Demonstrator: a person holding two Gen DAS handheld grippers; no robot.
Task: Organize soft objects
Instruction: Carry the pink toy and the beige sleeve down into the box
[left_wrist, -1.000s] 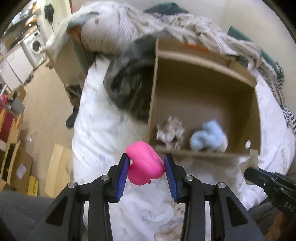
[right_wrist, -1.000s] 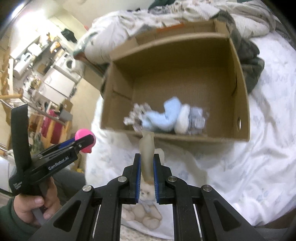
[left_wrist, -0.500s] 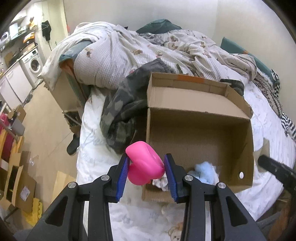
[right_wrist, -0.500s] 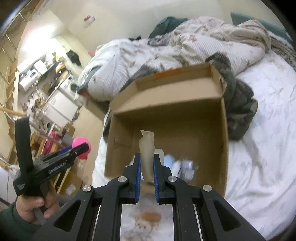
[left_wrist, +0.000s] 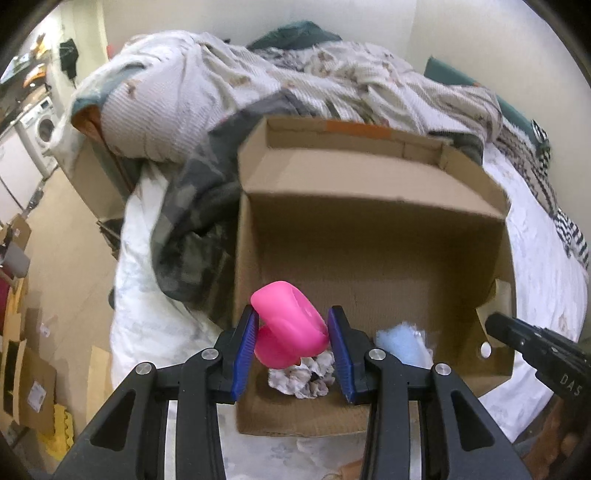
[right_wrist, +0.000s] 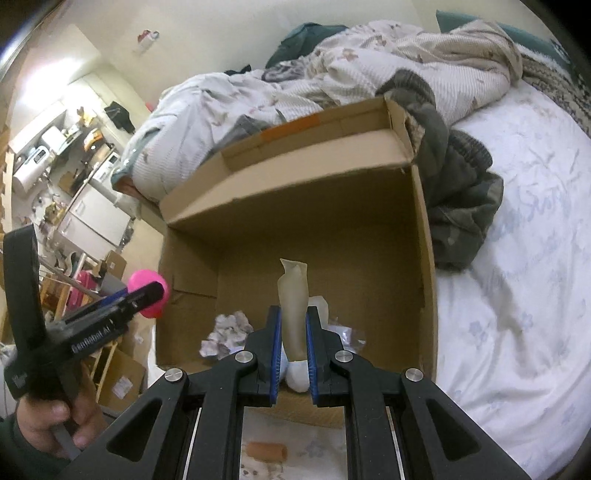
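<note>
Our left hand-held gripper (left_wrist: 291, 354) pinches the pink toy (left_wrist: 288, 332) between its blue pads, held above the box (left_wrist: 369, 258) at its near left corner. Our right hand-held gripper (right_wrist: 293, 350) is pressed onto a beige piece (right_wrist: 293, 306), upright, over the box's near edge.

The pink toy looks squashy and bulges past the pads; if we let go this close to the box's near wall, it may bounce or roll out onto the bed (right_wrist: 517, 295). The beige piece is thin and could cling to a pad instead of dropping. The two grippers are also near each other over the box (a knock seems possible).

Count: one box; inside it, one blue fluffy item (left_wrist: 400, 345), one crumpled patterned cloth (left_wrist: 301, 378), and some whitish items we cannot separate. One orange cylinder (right_wrist: 266, 451) lies on the bed before the box.
</note>
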